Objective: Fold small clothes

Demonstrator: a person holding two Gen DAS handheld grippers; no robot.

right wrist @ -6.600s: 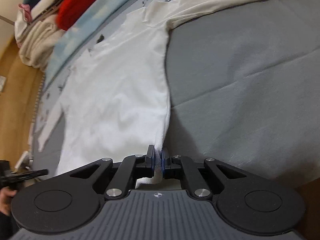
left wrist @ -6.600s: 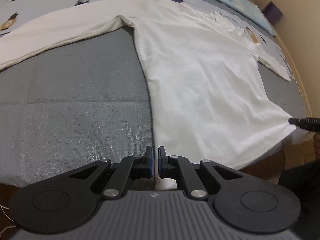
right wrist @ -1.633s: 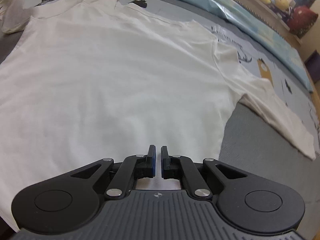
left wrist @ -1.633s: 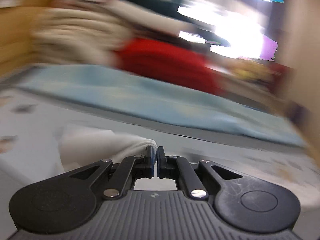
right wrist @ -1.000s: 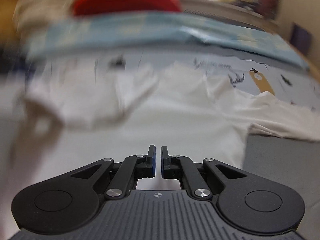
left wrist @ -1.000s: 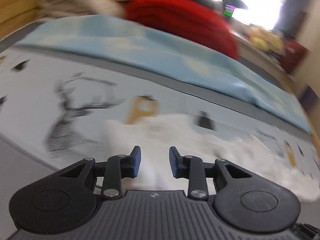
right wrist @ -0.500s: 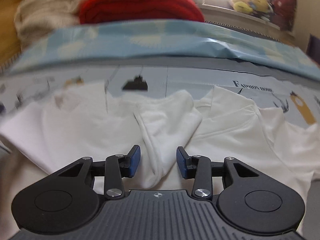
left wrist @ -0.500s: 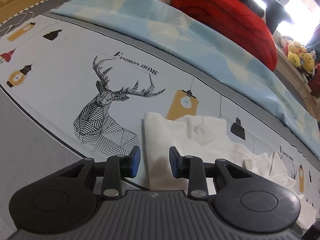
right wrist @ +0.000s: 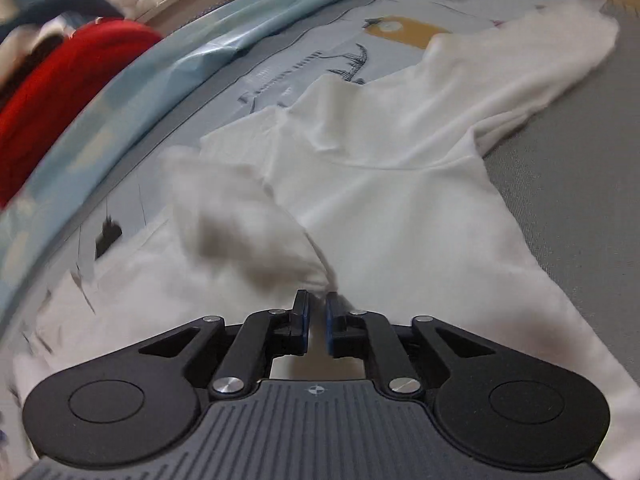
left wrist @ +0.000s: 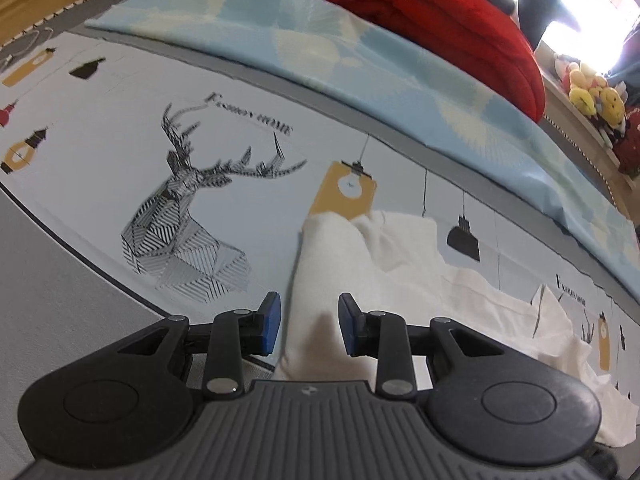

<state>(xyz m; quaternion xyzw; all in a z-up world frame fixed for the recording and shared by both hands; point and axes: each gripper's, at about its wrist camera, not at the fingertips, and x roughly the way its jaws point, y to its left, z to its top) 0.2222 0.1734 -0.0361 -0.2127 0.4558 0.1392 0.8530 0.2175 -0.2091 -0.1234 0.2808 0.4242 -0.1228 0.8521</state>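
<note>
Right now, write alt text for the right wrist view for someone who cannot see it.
The right gripper, nearly closed, pinches a blurred flap of a white shirt lying partly folded on a gray bed cover. Beyond the shirt lie a printed sheet, a light blue blanket and a red bundle.

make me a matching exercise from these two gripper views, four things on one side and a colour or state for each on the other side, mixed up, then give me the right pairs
Things:
1. left gripper
2. right gripper
3. rolled blanket
4. shirt

Colour or state:
A. red
B. jaws wide apart
C. white, partly folded on the bed
D. jaws nearly together at a fold of cloth

Pairs: 1-B, 2-D, 3-A, 4-C
</note>
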